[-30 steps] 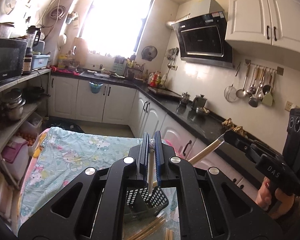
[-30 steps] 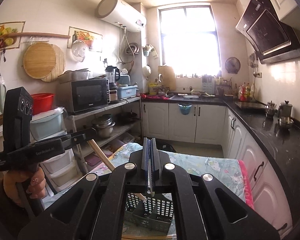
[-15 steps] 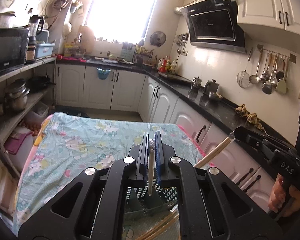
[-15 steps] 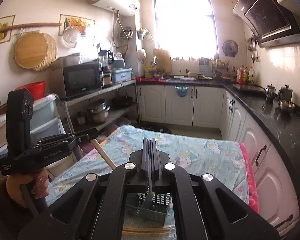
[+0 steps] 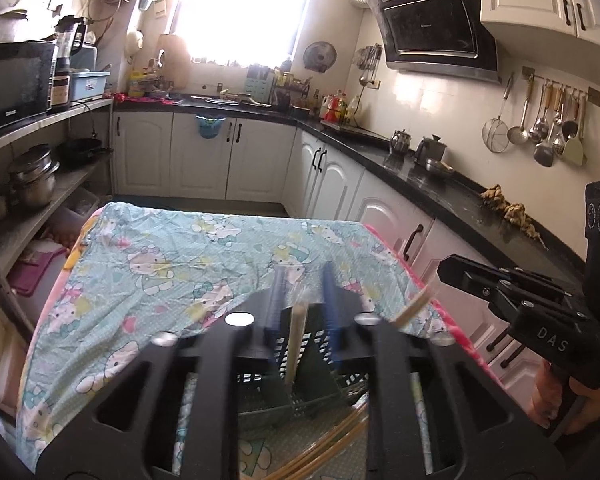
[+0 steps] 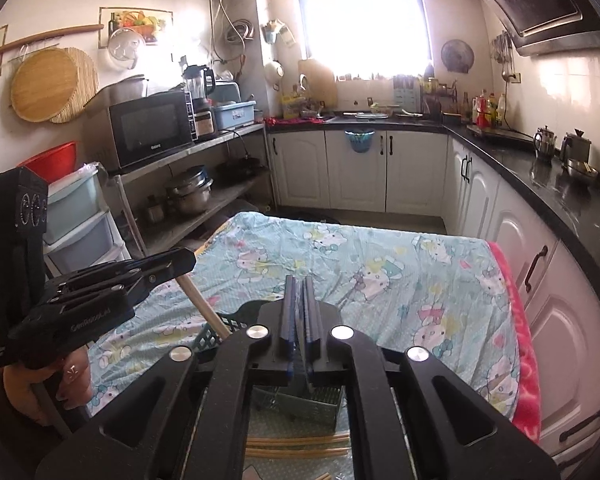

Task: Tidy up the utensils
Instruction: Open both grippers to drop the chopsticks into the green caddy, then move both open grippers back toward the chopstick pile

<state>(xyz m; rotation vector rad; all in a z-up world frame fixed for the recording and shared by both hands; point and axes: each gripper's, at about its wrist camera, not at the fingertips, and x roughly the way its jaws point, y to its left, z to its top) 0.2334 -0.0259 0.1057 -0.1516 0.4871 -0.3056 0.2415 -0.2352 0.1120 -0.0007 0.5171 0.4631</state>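
My left gripper (image 5: 300,312) is blurred; its blue pads stand apart with a pale chopstick (image 5: 296,344) upright between them, over the dark slotted utensil basket (image 5: 300,392). In the right wrist view the left gripper (image 6: 180,262) has that chopstick (image 6: 204,308) slanting down into the basket (image 6: 216,330). My right gripper (image 6: 298,320) has its pads nearly together on a thin chopstick, over the basket. The right gripper (image 5: 444,270) also shows in the left wrist view, with its chopstick (image 5: 410,308) slanting down. More chopsticks (image 6: 296,446) lie on the table before the basket.
The table wears a light-blue cartoon-print cloth (image 5: 172,264) with a pink edge (image 6: 520,340). White cabinets and a black counter (image 5: 440,196) run along the right. Shelves with pots (image 6: 188,196) and a microwave (image 6: 152,130) stand at the left.
Both grippers have tilted down and moved lower over the basket. The left gripper's pads have spread apart around its chopstick. The right gripper's pads stay nearly together.
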